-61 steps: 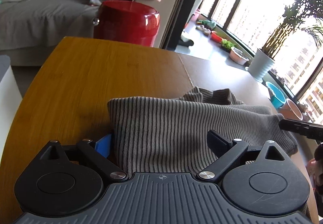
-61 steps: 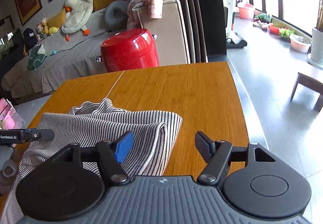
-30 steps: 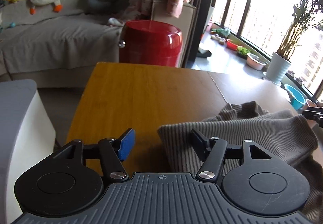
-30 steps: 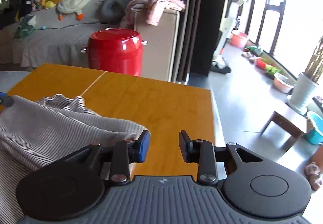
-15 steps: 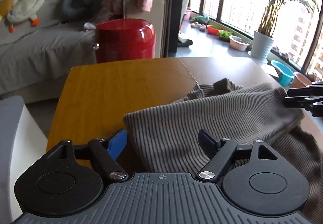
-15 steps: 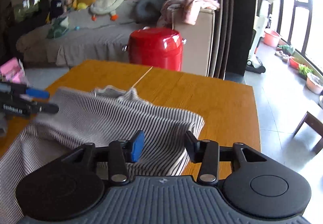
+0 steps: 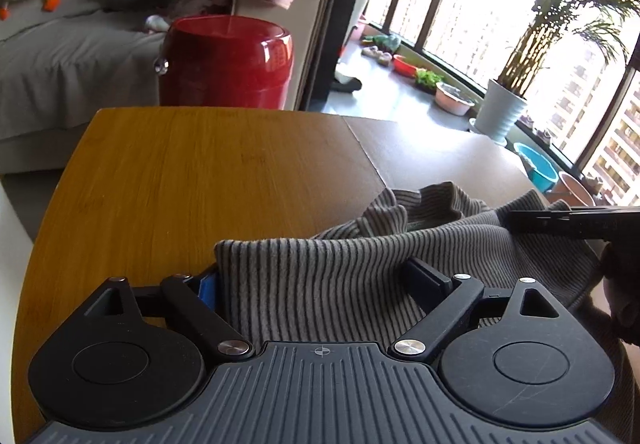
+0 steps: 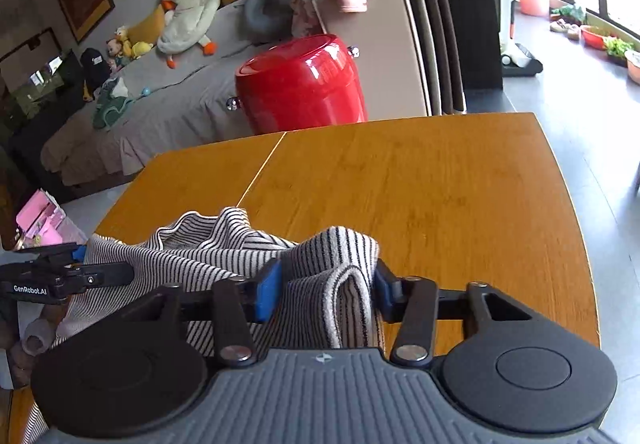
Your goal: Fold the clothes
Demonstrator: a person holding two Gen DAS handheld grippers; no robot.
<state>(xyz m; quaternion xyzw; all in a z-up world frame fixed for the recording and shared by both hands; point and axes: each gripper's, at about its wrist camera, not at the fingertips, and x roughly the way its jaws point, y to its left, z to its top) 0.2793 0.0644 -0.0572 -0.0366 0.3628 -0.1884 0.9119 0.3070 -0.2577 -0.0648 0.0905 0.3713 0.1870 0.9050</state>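
Note:
A grey-and-black striped knit garment (image 7: 460, 244) lies bunched at the near edge of the wooden table (image 7: 200, 172). My left gripper (image 7: 316, 280) is open wide. The garment's left folded end lies between its fingers, the corner beside the blue pad. In the right wrist view the garment (image 8: 192, 256) spreads to the left. My right gripper (image 8: 328, 292) is shut on a raised fold of it that fills the gap and touches both pads. Each gripper shows in the other's view: the right one (image 7: 520, 218) at the garment's far end, the left one (image 8: 120, 272) at the left.
A shiny red drum (image 8: 300, 84) stands just beyond the table's far edge, in front of a grey sofa (image 8: 160, 112) with toys. Bare wood (image 8: 440, 184) stretches ahead of the garment. A potted plant (image 7: 500, 116) and bowls stand by the windows. A pink box (image 8: 40, 220) sits low left.
Both grippers dropped and closed in on the garment's ends. The left jaws widened around the left end. A fold now stands between the right gripper's pads, which were empty a second ago.

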